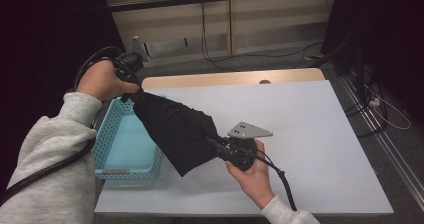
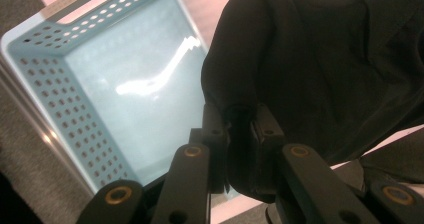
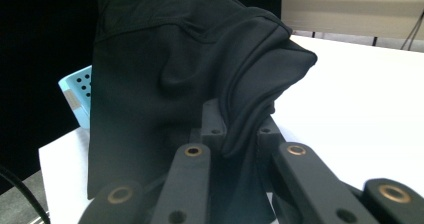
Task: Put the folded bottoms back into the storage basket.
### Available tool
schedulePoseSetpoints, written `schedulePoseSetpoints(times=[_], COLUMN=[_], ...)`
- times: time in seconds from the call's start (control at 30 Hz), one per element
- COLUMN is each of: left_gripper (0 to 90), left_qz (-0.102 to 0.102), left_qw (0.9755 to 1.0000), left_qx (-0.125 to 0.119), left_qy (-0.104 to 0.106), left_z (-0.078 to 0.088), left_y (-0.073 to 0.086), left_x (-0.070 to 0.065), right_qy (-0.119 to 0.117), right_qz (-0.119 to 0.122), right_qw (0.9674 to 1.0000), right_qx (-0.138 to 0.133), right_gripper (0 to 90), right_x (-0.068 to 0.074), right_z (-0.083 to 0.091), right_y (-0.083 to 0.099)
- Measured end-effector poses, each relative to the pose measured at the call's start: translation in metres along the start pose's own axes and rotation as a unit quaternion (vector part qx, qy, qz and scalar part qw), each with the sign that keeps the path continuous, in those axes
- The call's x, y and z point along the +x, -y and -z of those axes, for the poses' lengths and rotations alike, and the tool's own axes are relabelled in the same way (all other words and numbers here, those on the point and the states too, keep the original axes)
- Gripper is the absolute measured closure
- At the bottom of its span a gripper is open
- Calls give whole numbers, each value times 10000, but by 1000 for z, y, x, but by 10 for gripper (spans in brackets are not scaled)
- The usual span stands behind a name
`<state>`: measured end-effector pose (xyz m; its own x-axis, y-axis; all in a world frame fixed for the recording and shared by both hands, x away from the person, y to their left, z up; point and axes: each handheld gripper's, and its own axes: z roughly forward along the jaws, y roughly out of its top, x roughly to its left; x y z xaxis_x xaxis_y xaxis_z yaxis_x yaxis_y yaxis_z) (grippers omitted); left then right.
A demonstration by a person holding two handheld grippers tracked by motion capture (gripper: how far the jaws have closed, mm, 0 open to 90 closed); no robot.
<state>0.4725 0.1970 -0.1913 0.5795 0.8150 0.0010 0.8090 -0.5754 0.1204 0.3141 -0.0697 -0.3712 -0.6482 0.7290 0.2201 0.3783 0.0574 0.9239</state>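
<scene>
Clamping one unmarked black garment (image 1: 172,129) between them, left gripper (image 1: 131,79) and right gripper (image 1: 216,143), above the blue basket (image 1: 116,151).

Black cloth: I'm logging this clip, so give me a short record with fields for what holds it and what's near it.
cloth: black cloth, lifted and stretched between both grippers
left gripper: shut on the cloth's upper end, above the basket
right gripper: shut on the cloth's lower end
basket: light blue, perforated, nothing inside, at the table's left edge
table: white top
</scene>
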Motion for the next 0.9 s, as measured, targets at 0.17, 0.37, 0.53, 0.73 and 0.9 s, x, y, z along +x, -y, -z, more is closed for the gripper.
schedulePoseSetpoints(times=[0.17, 0.37, 0.53, 0.73, 0.9], left_gripper=[806, 806, 806, 805, 805], left_qz=[87, 217, 318, 352, 407], left_qw=[9999, 9997, 9994, 9992, 9988], left_qx=[38, 14, 47, 85, 114], left_qy=[-83, -68, -102, -174, -251], left_z=[6, 10, 14, 18, 18], left_y=[3, 11, 17, 22, 22], left_x=[9, 24, 35, 45, 51], right_qy=[-91, -178, -278, -364, -410], right_qz=[24, 135, 178, 228, 173], right_qw=[10000, 9997, 9995, 9991, 9990], right_qx=[-16, -13, -17, 7, -7], right_gripper=[816, 816, 816, 816, 816], right_x=[9, 20, 29, 38, 40], right_z=[-8, -16, -24, -36, -44], right_y=[-6, -15, -19, -22, -22])
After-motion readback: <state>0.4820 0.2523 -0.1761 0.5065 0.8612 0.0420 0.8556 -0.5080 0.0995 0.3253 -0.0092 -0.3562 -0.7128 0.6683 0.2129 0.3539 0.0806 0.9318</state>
